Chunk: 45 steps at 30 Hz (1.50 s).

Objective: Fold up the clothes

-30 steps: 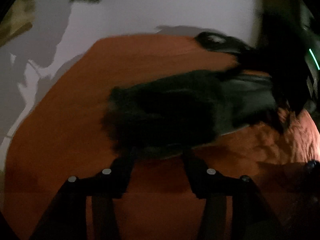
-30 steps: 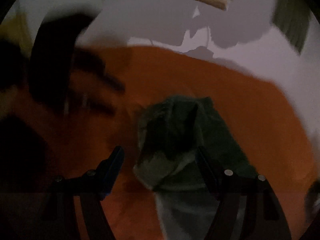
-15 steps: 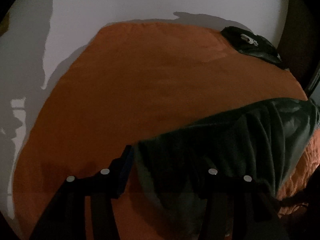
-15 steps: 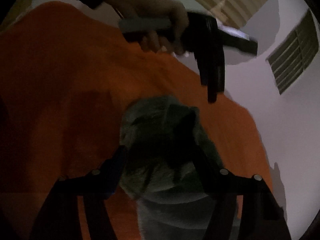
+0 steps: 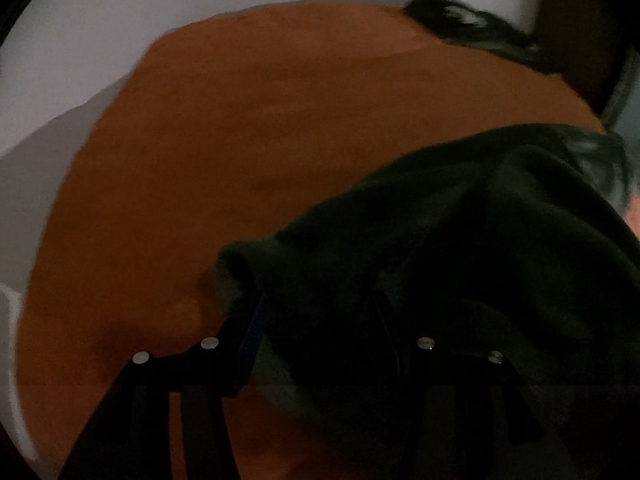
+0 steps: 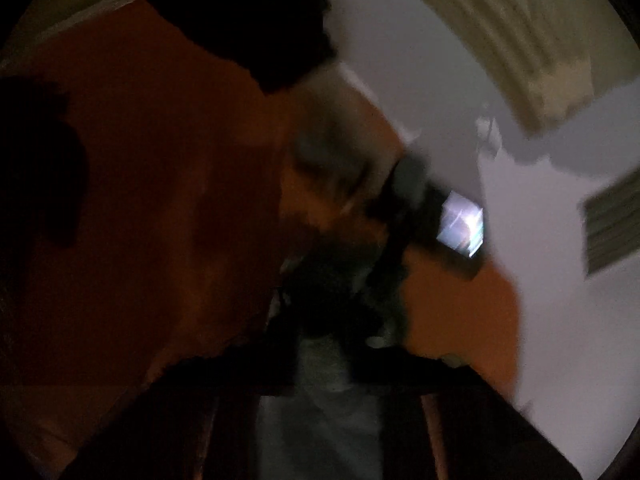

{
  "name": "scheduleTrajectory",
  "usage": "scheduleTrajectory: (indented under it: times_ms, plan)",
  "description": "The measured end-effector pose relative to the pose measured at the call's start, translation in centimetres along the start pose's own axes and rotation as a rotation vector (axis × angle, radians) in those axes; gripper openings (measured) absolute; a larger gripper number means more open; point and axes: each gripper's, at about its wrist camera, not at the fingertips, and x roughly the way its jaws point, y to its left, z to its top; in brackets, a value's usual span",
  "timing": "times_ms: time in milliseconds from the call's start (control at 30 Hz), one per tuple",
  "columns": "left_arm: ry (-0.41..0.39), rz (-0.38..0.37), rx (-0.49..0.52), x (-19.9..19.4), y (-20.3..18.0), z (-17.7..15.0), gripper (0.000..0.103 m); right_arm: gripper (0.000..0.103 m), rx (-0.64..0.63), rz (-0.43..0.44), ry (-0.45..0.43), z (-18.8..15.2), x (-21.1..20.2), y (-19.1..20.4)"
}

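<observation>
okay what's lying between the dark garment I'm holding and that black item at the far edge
Only bare orange cover separates the dark garment from the black item, in the left wrist view.

The right wrist view is dark and smeared by motion. The right tool [image 6: 320,320] has its two fingers either side of a bunch of dark green cloth [image 6: 324,300]; whether they clamp it cannot be told. Beyond it a hand [image 6: 336,152] grips the other tool [image 6: 416,200], whose small bright screen [image 6: 460,224] glows. An orange bed cover [image 6: 152,184] lies underneath, a pale wall [image 6: 540,320] with a vent [image 6: 612,224] behind.
</observation>
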Motion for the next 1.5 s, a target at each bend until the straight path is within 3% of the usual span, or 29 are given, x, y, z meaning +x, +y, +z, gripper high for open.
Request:
scheduleTrajectory:
  times_ms: [67,133,233,333,400,467,500,567,600,667,733,800,867,900,967,1033,1133,1233,1267,1333,1433,1467,1500]
  plan:
    - [-0.003,-0.066,0.09,-0.5,-1.1,-0.8,0.053,0.01,-0.012,-0.007,-0.022,1.0,-1.1,-0.7]
    - [0.025,-0.056,0.181,-0.6,-1.7,-1.9,0.053,0.009,-0.024,-0.014,-0.045,1.9,-2.3,-1.3]
    - [0.033,-0.002,0.101,-0.9,0.3,-1.3,0.053,0.007,-0.027,-0.018,-0.071,3.2,-3.0,-1.9]
    - [-0.082,-0.08,-0.052,-3.5,2.4,1.4,0.053,0.006,-0.038,-0.017,-0.11,4.6,-2.8,-1.2]
    - [-0.125,-0.164,-0.075,-4.2,2.1,2.8,0.053,0.005,-0.024,-0.014,-0.132,5.3,-2.9,-1.1]
    - [-0.03,-0.176,0.042,-2.5,-0.4,3.3,0.053,0.004,0.016,-0.008,-0.145,5.6,-3.4,-1.4]
    - [0.066,-0.147,0.153,-0.8,-2.3,2.7,0.053,0.004,0.036,-0.005,-0.151,5.8,-3.7,-1.5]
    - [0.228,-0.152,0.275,2.1,-4.2,0.2,0.05,0.0,0.053,-0.039,-0.151,5.9,-3.7,-2.4]
    - [0.278,-0.181,0.289,3.0,-4.3,-1.2,0.05,0.0,0.07,-0.047,-0.146,5.6,-3.7,-3.1]
    - [0.267,-0.237,0.253,2.7,-3.4,-2.4,0.048,0.0,0.104,-0.061,-0.135,5.1,-3.6,-4.6]
    - [0.235,-0.335,0.128,1.6,-1.0,-2.4,0.048,0.0,0.138,-0.076,-0.125,4.6,-3.5,-6.1]
    - [0.192,-0.334,0.031,0.6,0.9,-2.5,0.049,0.0,0.172,-0.09,-0.113,4.0,-3.4,-7.5]
    - [0.149,-0.325,-0.062,-0.4,2.7,-2.5,0.049,0.005,0.3,-0.039,-0.072,1.3,-3.6,-9.7]
    - [0.102,-0.283,-0.099,-1.8,3.4,-3.1,0.049,0.01,0.376,-0.01,-0.048,-0.3,-3.5,-10.8]
    - [0.045,-0.22,-0.105,-3.8,3.4,-3.9,0.049,0.038,0.524,0.071,-0.009,-4.3,-3.6,-12.4]
    - [0.007,-0.164,-0.067,-6.3,1.1,-6.4,0.049,0.039,0.616,0.117,0.014,-8.4,-3.5,-12.4]
    - [-0.061,-0.085,0.054,-9.5,-5.6,-8.9,0.051,0.039,0.654,0.128,0.105,-13.2,-3.4,-8.8]
    - [-0.147,-0.066,0.205,-11.1,-10.7,-9.1,0.069,0.039,0.72,0.188,0.146,-16.5,-2.8,-6.3]
    - [-0.147,-0.067,0.215,-10.8,-11.8,-8.9,0.074,0.039,0.75,0.199,0.155,-17.4,-2.9,-5.6]
    - [-0.107,-0.095,0.188,-9.6,-12.7,-8.4,0.075,0.039,0.809,0.22,0.172,-19.1,-2.9,-4.1]
    - [-0.061,-0.147,0.035,-7.9,-11.9,-8.3,0.074,0.039,0.857,0.224,0.161,-20.6,-3.3,-3.1]
    - [-0.047,-0.206,-0.025,-7.5,-11.8,-8.5,0.065,0.039,0.871,0.225,0.154,-21.3,-3.6,-3.2]
    - [-0.034,-0.27,-0.086,-7.3,-11.8,-8.8,0.042,0.039,0.885,0.223,0.148,-21.9,-3.8,-3.8]
